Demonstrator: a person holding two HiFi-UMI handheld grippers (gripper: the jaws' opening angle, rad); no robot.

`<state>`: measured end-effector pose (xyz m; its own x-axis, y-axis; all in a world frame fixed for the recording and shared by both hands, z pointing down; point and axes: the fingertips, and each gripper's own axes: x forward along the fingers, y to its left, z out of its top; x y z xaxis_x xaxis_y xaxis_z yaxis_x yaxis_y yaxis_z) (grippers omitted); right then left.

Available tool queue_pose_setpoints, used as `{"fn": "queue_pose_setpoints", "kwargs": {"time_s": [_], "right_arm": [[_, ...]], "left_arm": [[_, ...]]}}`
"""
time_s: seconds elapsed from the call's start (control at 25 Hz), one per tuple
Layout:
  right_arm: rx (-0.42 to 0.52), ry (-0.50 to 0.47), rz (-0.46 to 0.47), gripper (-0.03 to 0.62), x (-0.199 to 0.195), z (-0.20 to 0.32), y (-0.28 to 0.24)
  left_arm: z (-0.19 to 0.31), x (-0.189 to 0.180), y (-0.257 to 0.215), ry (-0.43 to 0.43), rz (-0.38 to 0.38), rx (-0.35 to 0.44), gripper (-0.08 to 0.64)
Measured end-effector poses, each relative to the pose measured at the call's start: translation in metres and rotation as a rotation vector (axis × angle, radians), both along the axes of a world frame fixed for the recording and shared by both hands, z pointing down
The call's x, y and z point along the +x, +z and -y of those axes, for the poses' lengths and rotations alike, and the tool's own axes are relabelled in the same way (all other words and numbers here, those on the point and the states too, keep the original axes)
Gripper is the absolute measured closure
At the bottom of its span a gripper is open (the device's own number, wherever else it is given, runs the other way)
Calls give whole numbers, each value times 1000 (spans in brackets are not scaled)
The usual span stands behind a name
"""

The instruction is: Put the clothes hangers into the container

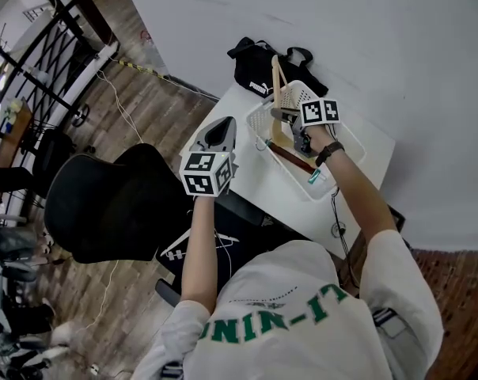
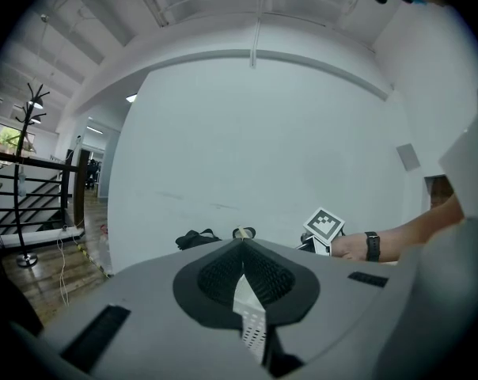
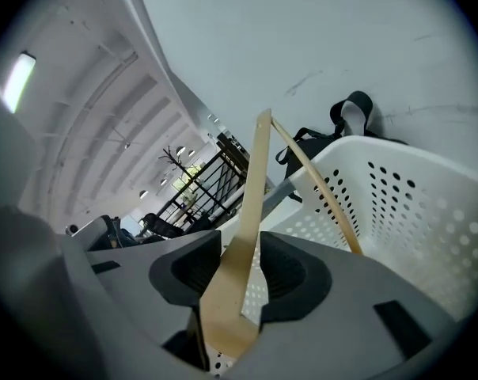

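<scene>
Hangers at the table, and the right gripper [image 1: 281, 118] has one. It is a wooden hanger [image 1: 278, 81], standing nearly upright above the near-left corner of the white perforated basket [image 1: 350, 161]. The right gripper view tells it clearly: the flat pale arm of the hanger runs up between the two dark pads. The jaw tips are closed against the wood on both sides, and the basket wall shows through the hollow behind them. So that is a grip, with the hanger's lower end down inside the basket's rim.

Inside the basket a second hanger [image 1: 296, 158] lies flat, wooden with a dark red bar across it. The basket sits on the white table [image 1: 259, 190], up against the wall. A black bag [image 1: 261, 63] is on the floor just behind the table's far corner.

Over to the left gripper [image 1: 221, 127]. It hangs above the table's left edge, well apart from the basket, and its own view shows the jaws together at the tips with nothing between them.

Off the table, a black office chair [image 1: 104, 204] stands on the wooden floor at the person's left. A white hanger [image 1: 198, 245] lies on a dark surface beside the left forearm.
</scene>
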<state>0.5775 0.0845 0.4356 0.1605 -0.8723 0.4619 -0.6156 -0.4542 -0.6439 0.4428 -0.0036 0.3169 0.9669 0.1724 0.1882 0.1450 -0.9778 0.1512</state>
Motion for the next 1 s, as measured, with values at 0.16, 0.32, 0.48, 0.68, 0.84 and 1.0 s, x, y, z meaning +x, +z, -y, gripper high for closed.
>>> {"fn": "queue_pose_setpoints", "kwargs": {"time_s": [0.16, 0.32, 0.48, 0.68, 0.84, 1.0], "right_arm": [[-101, -60, -132, 348, -2, -2, 1], [-183, -95, -224, 246, -8, -7, 0], [-235, -116, -348, 212, -13, -15, -13], [-223, -177, -443, 212, -34, -17, -39], [-198, -285, -492, 213, -67, -5, -55], [-163, -397, -536, 216, -106, 19, -79]], "left_arm": [[7, -5, 8, -14, 10, -10, 546], [10, -12, 12, -28, 14, -17, 546], [13, -23, 12, -42, 11, -17, 546], [20, -43, 11, -71, 10, -12, 546], [31, -64, 13, -111, 12, -13, 546], [43, -89, 13, -164, 12, -23, 546]]}}
